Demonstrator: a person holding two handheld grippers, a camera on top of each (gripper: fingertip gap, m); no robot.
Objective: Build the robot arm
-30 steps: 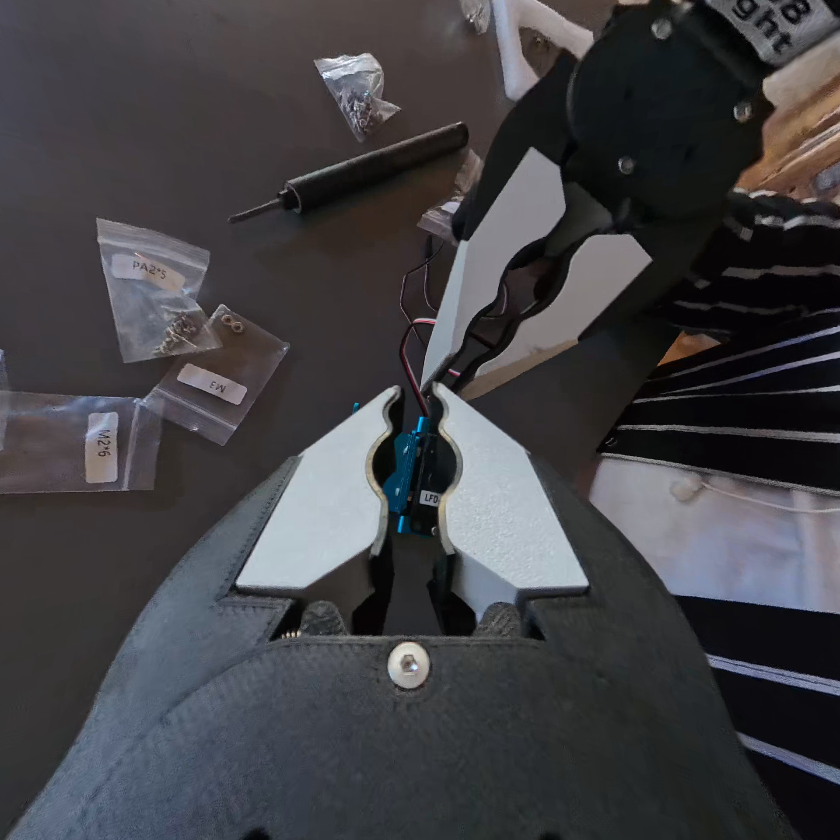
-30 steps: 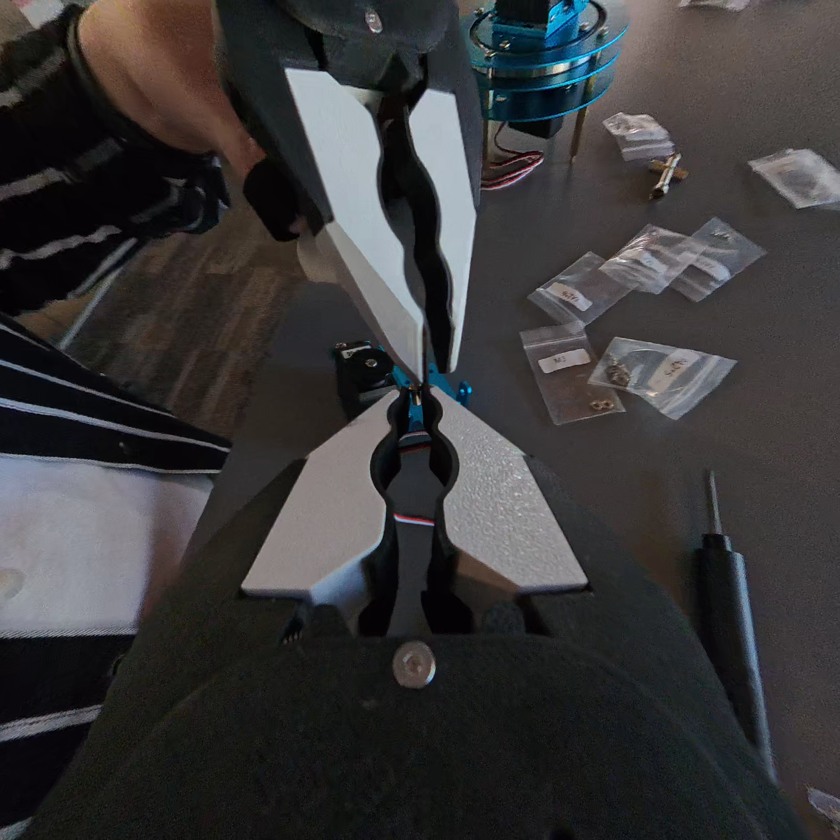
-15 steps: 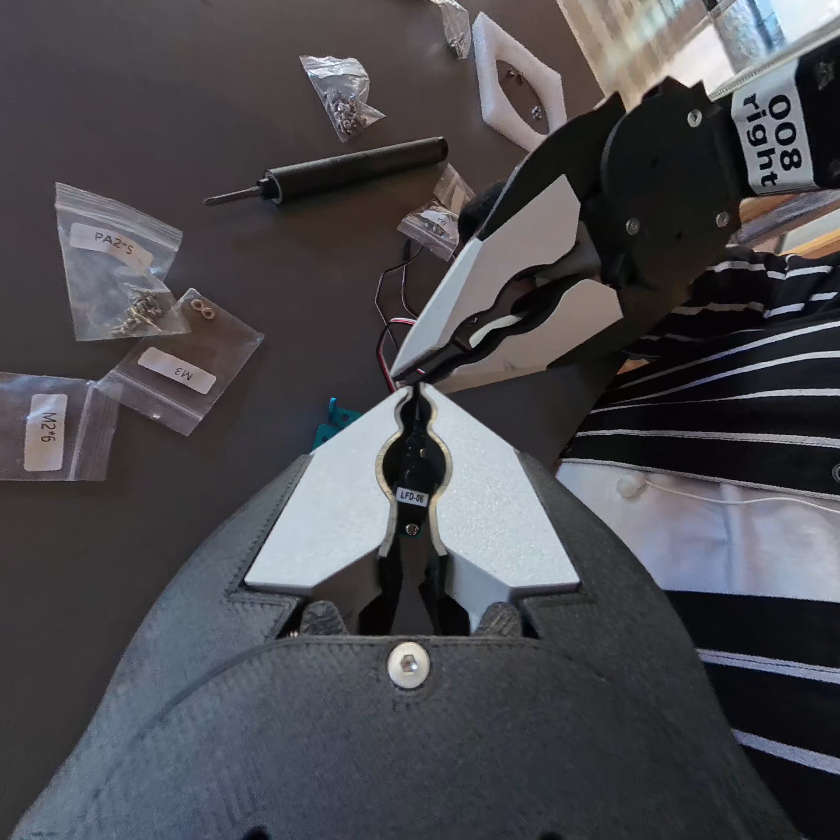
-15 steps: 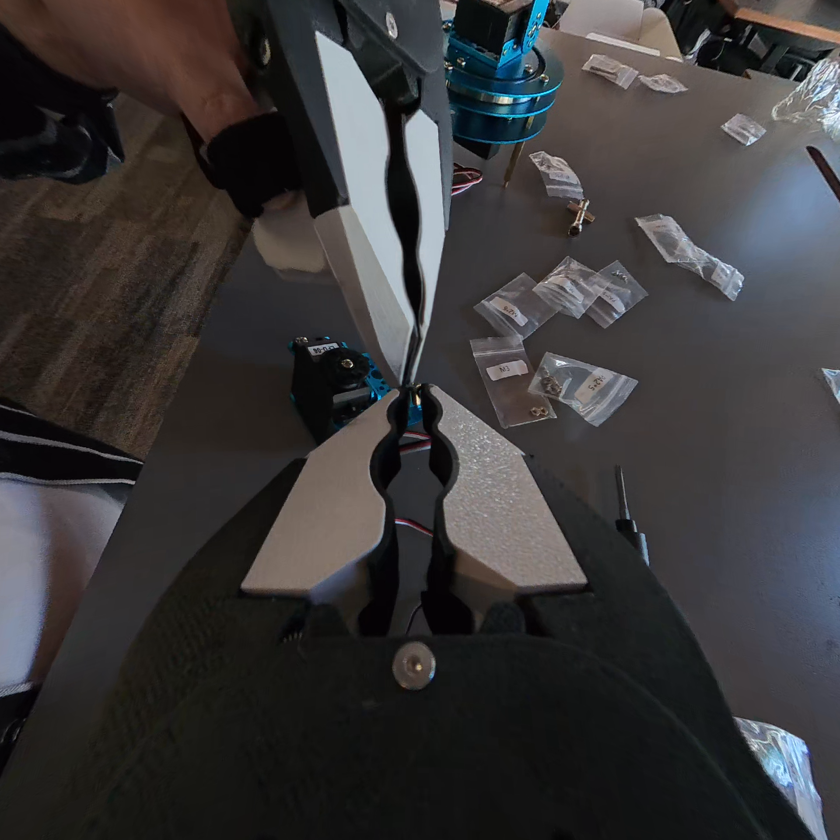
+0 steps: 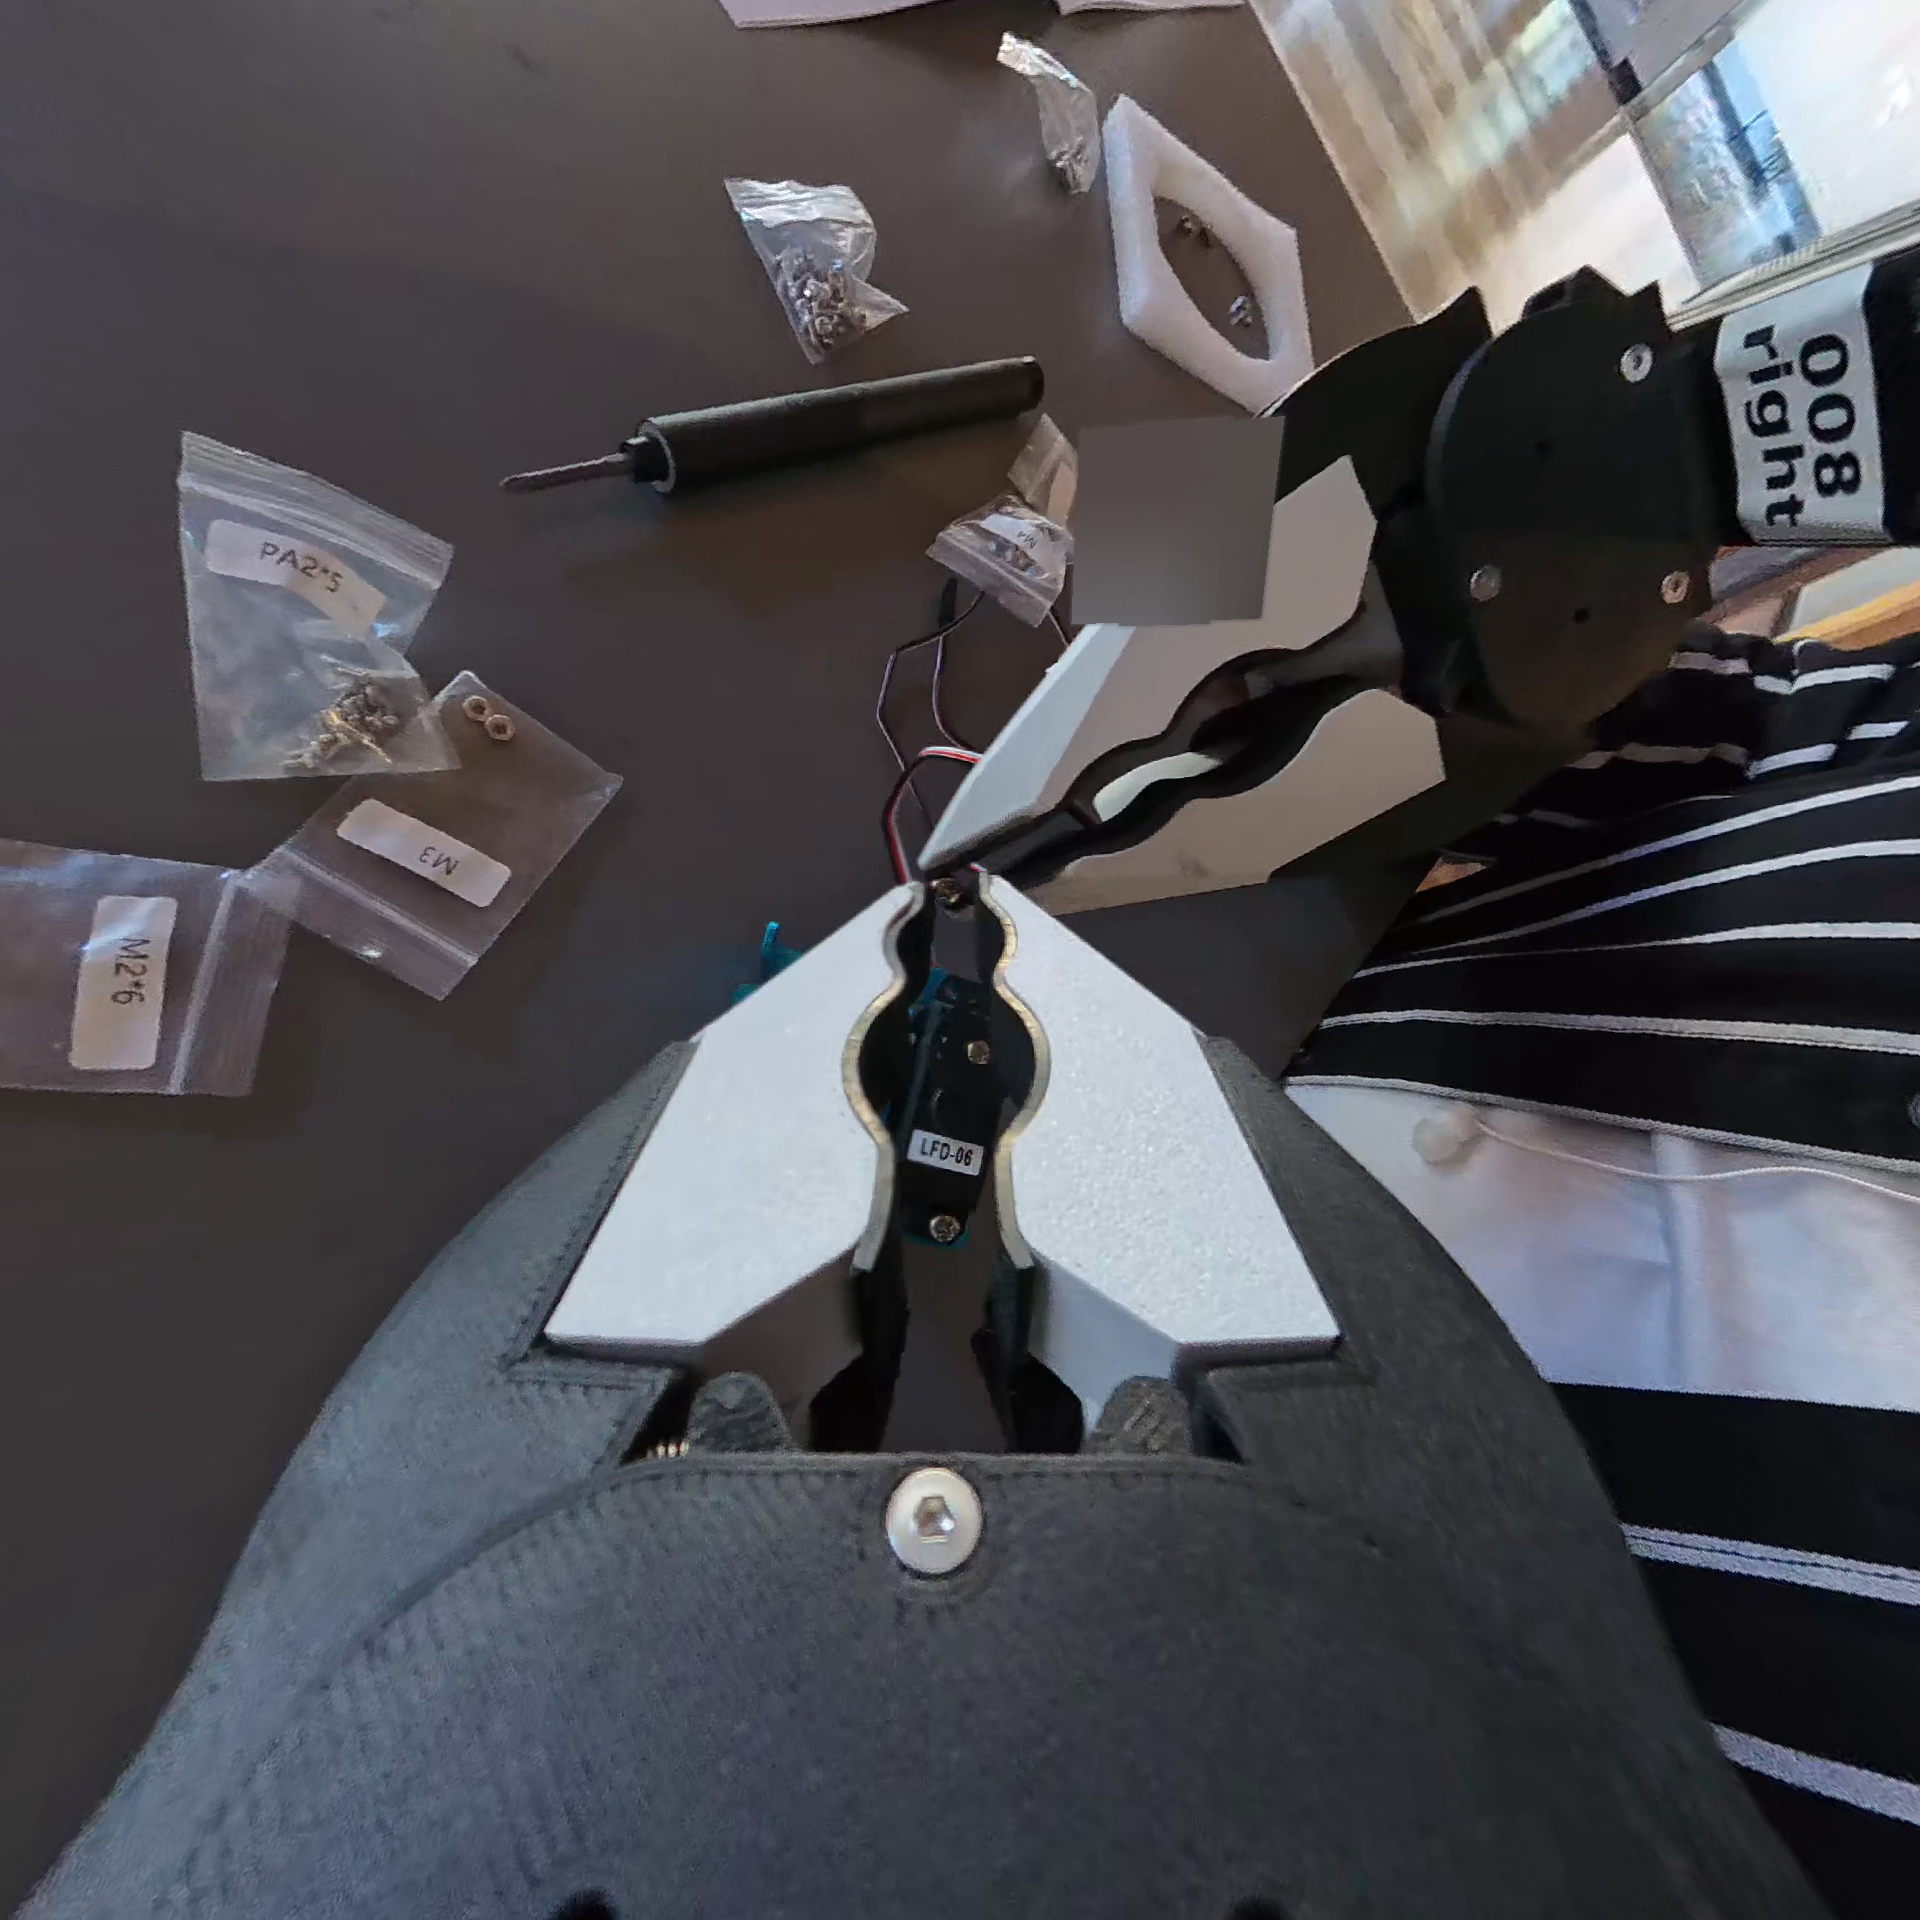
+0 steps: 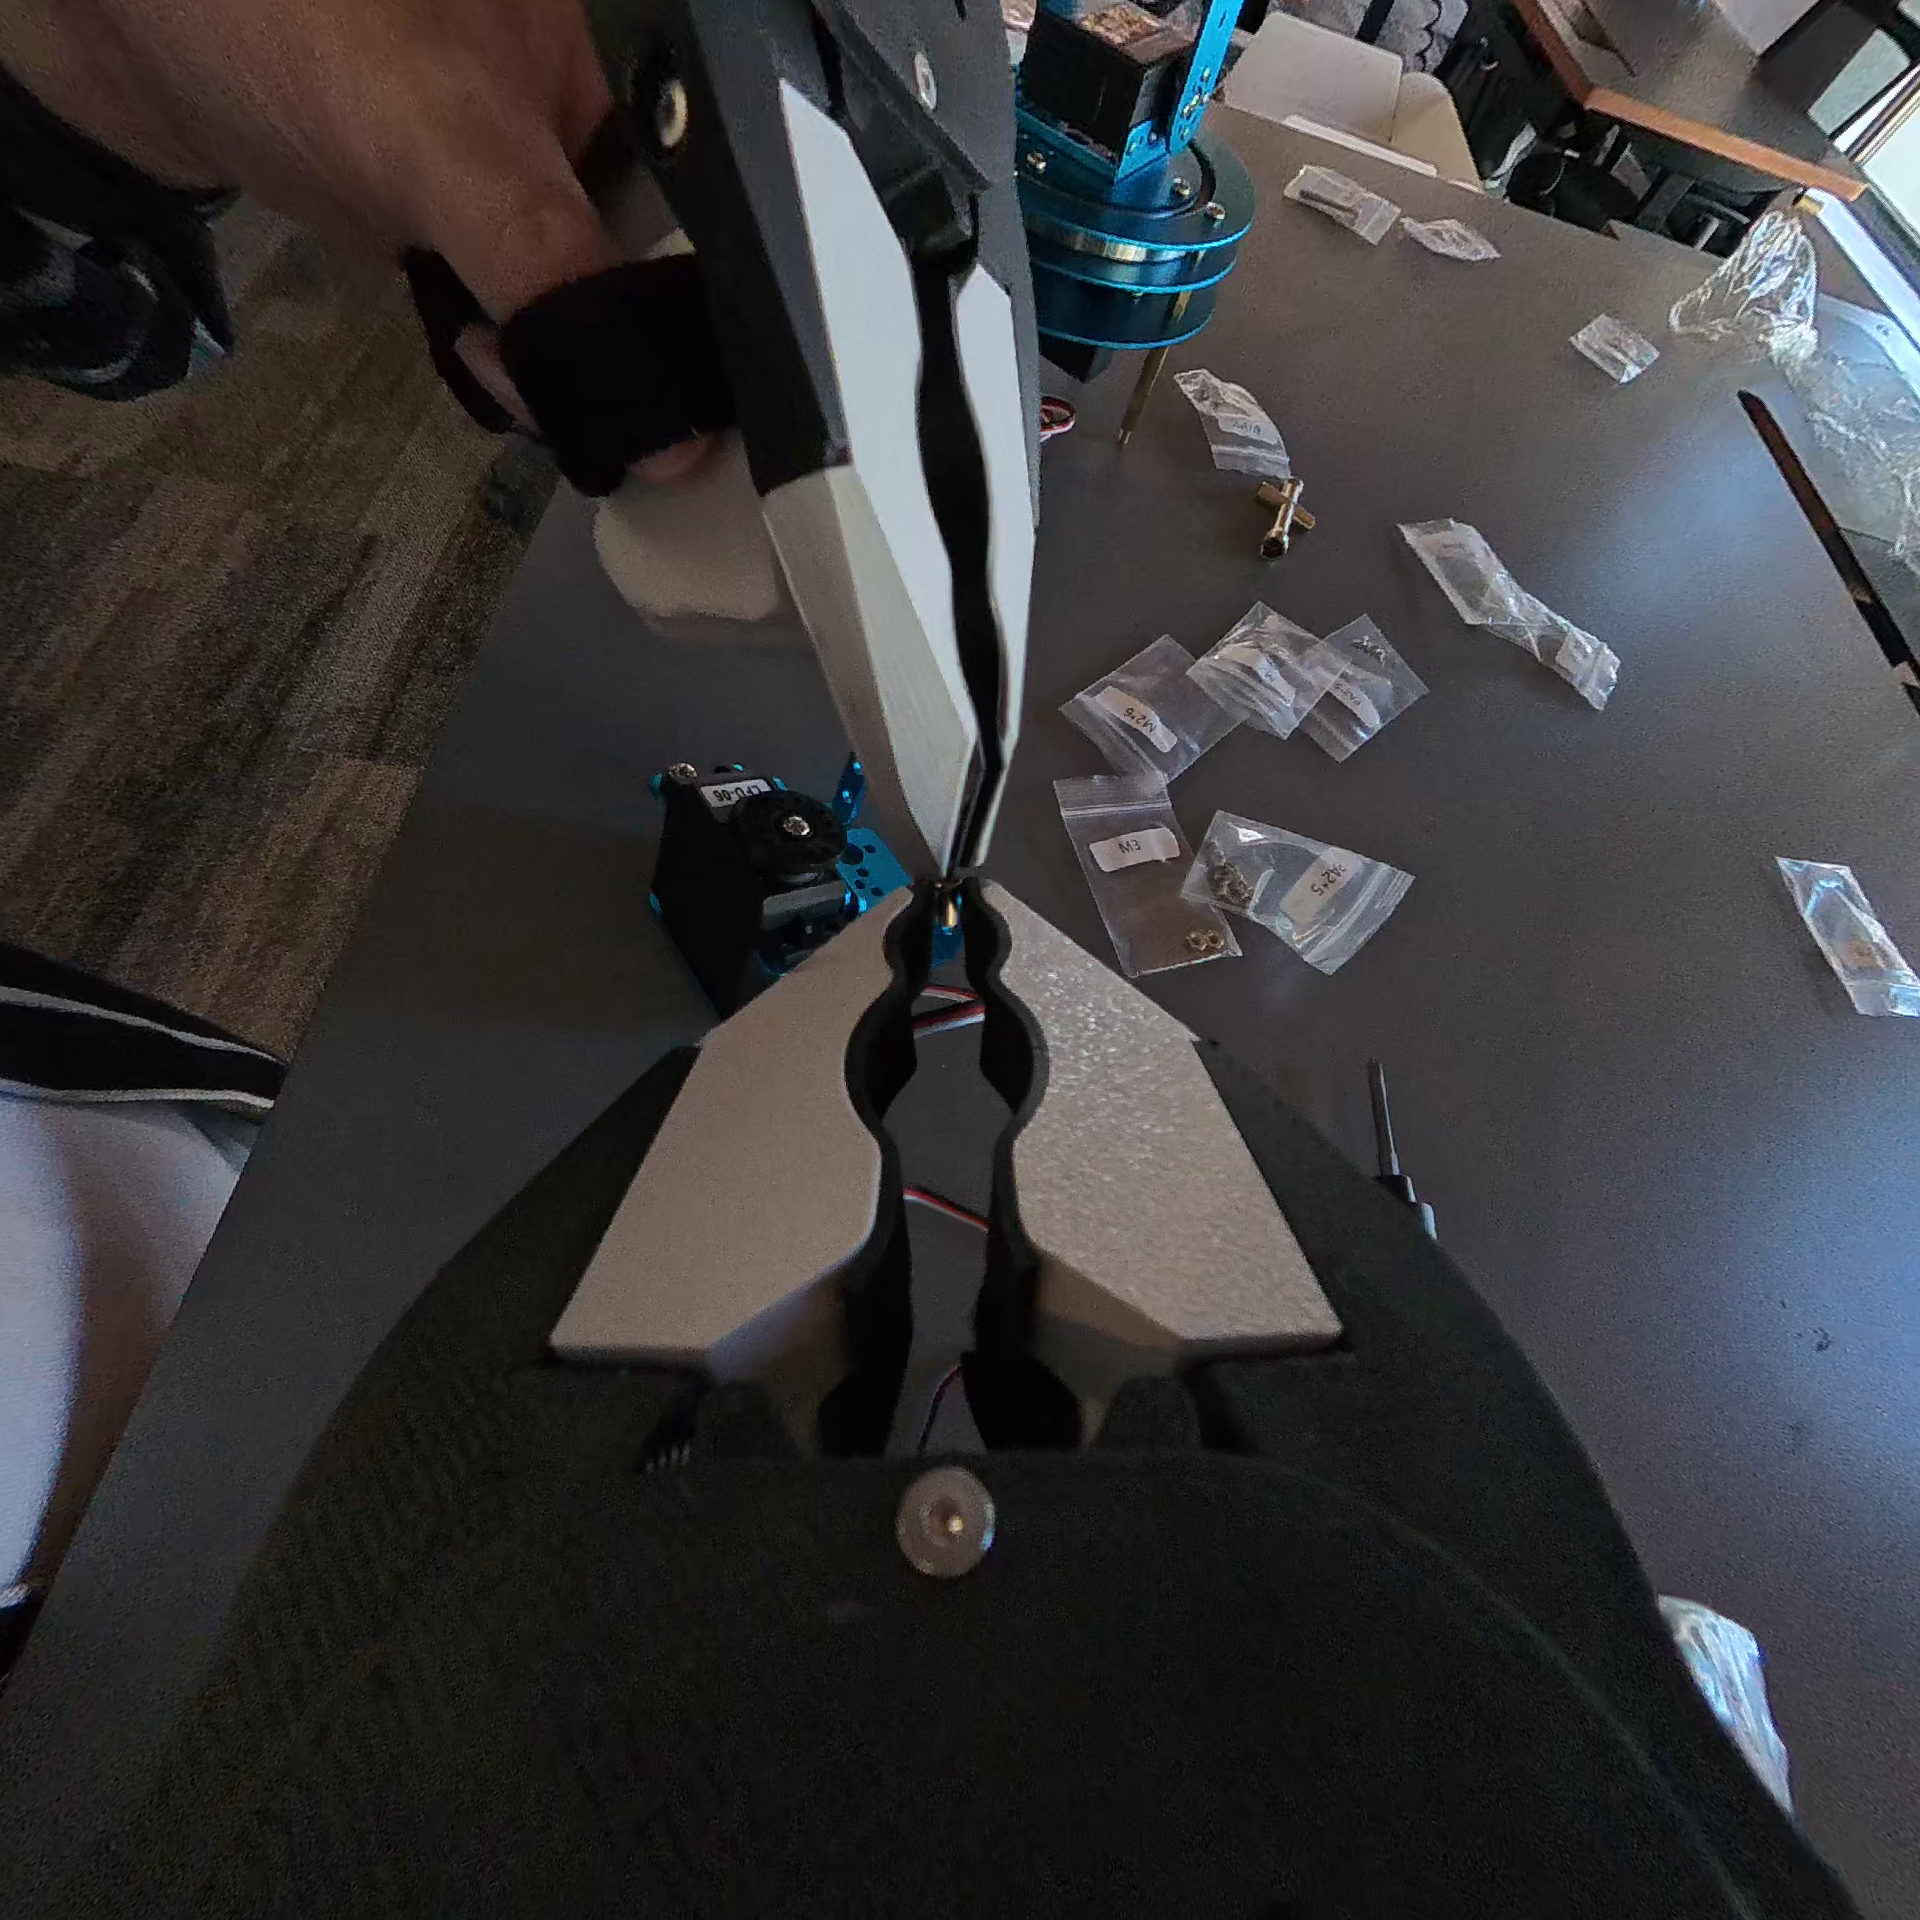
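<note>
- Left gripper (image 5: 948,896): fingers drawn almost together at the tips, with a small screw-like part (image 5: 948,889) sitting right at the tip gap. Whether the tips actually pinch it, I cannot tell.
- In the right wrist view the left gripper (image 6: 961,862) comes down steeply from the upper left, tips pointing at the table (image 6: 1558,1039), held by a hand (image 6: 416,135) with a black strap across the fingers.
- Right gripper (image 6: 948,902): fingers narrowed to a slim gap, a small brass piece (image 6: 945,902) at the tips. Grip not confirmed from these views.
- In the left wrist view the right gripper (image 5: 961,857) enters from the right, lying nearly level, its tips meeting the left gripper's tips point to point.
- Black servo in a blue bracket (image 6: 764,868) lies on the table just below and left of where the tips meet; seen through the left gripper's finger gap (image 5: 940,1081). Its red, black and white wires (image 5: 904,748) trail across the table.
- Black screwdriver (image 5: 810,426) lies on the table well beyond the tips, handle to the right.
- Clear labelled bags of small hardware (image 5: 301,623) are scattered left of the left gripper; same group (image 6: 1226,862) sits right of the tips in the right wrist view.
- Blue round assembly (image 6: 1132,239) stands at the far table edge, behind the left gripper.
- White foam frame (image 5: 1195,239) lies past the screwdriver.
- Striped sleeve (image 5: 1610,935) is close on the right.
</note>
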